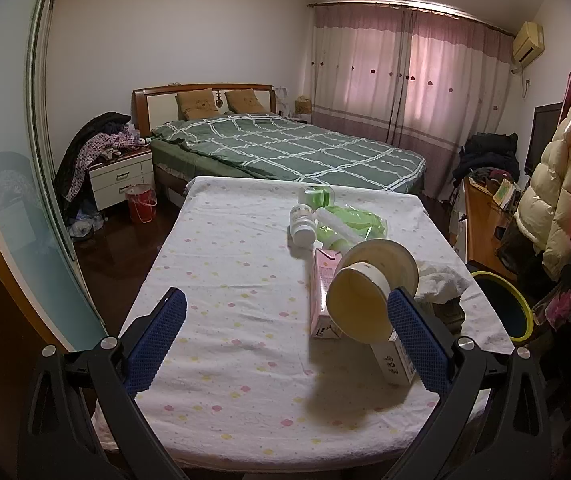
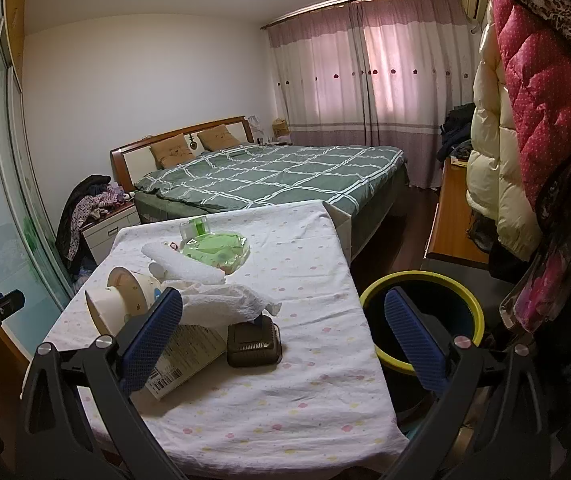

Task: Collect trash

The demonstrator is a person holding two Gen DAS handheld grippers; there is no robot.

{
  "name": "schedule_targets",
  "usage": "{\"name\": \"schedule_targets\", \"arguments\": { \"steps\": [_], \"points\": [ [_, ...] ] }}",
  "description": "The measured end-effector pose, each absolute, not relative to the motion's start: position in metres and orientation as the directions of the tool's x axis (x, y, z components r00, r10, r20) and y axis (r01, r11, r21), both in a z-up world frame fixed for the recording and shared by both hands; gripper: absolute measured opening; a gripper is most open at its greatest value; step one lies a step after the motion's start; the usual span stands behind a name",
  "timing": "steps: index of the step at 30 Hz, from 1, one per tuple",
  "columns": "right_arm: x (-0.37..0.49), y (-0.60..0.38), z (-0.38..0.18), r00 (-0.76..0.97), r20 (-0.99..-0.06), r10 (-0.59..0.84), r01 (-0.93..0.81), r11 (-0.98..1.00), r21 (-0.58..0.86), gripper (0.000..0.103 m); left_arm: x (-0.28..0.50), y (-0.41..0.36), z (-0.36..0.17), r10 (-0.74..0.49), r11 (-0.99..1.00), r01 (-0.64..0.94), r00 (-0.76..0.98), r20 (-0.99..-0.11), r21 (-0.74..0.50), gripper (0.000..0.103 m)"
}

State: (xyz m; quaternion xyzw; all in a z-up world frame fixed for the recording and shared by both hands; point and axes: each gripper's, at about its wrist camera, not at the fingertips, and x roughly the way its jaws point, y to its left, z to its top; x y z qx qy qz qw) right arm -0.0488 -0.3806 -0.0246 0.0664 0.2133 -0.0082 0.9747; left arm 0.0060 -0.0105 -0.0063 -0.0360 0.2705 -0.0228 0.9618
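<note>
Currently both claws spread, nothing pinched: left gripper (image 1: 285, 344), right gripper (image 2: 283, 344); trash pile on table (image 1: 225, 280), paper cup (image 1: 365, 292) tipped on cartons; only right view shows dark square box (image 2: 254, 342) and most of bin (image 2: 421, 320) beside table; bin contents probably unreadable.

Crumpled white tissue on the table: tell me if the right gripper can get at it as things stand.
Probably yes. The right gripper is open and empty, and the crumpled white tissue lies just ahead of its left finger, on top of the pile. The dark square box sits in front, but low; coming from above looks clear.
</note>
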Motion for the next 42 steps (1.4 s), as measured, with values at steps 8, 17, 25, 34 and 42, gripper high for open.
{"name": "schedule_targets", "arguments": {
  "steps": [8,17,25,34,42],
  "points": [
    [-0.049,-0.38,-0.025,0.909,-0.417,0.012,0.045,0.991,0.126,0.097,0.007,-0.011,-0.007,-0.064,0.996,0.026,0.851,-0.521,-0.08,0.099],
    [-0.048,-0.381,-0.026,0.908,-0.418,0.012,0.045,0.991,0.128,0.097,0.007,-0.011,-0.007,-0.064,0.996,0.026,0.851,-0.521,-0.08,0.099],
    [-0.046,-0.38,-0.027,0.907,-0.422,0.014,0.046,0.99,0.131,0.097,0.007,-0.013,-0.008,-0.065,0.997,0.027,0.85,-0.523,-0.079,0.099],
    [-0.046,-0.38,-0.027,0.906,-0.422,0.015,0.046,0.99,0.133,0.097,0.007,-0.014,-0.009,-0.066,0.997,0.029,0.849,-0.523,-0.078,0.099],
    [-0.039,-0.378,-0.032,0.901,-0.434,0.021,0.042,0.99,0.134,0.097,0.006,-0.014,-0.011,-0.068,0.996,0.03,0.855,-0.514,-0.081,0.099]
  ]
}}
